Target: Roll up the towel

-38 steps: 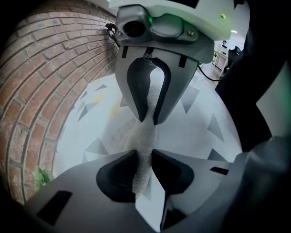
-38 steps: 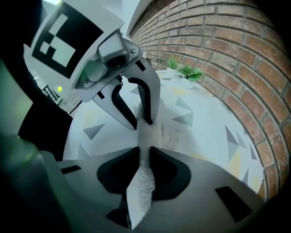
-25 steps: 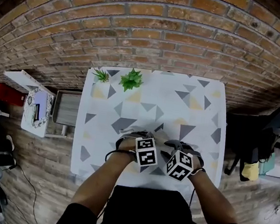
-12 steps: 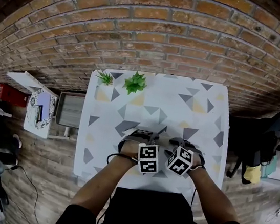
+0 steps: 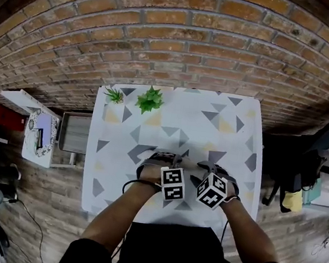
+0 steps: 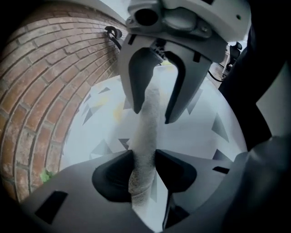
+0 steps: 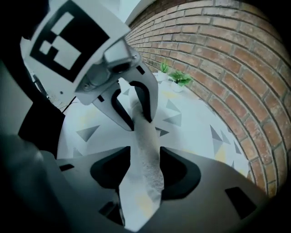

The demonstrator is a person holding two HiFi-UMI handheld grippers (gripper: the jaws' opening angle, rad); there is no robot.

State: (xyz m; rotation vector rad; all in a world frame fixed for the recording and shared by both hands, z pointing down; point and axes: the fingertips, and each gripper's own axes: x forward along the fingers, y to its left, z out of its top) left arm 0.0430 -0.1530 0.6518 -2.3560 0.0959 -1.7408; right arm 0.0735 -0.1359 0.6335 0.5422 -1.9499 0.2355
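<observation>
Towel (image 6: 146, 132), rolled into a narrow tube, lies on the patterned surface (image 5: 186, 109) near the person's edge and runs through both claws. The left claw (image 6: 144, 169) and the right claw (image 7: 145, 175) have just been opening. Each stands spread with the roll between its pads, not squeezing it.

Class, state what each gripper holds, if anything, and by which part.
Nothing firmly, it seems: the rolled white terry towel lies between the jaws of the left gripper and the right gripper, one near each end, but both have just been opening.
</observation>
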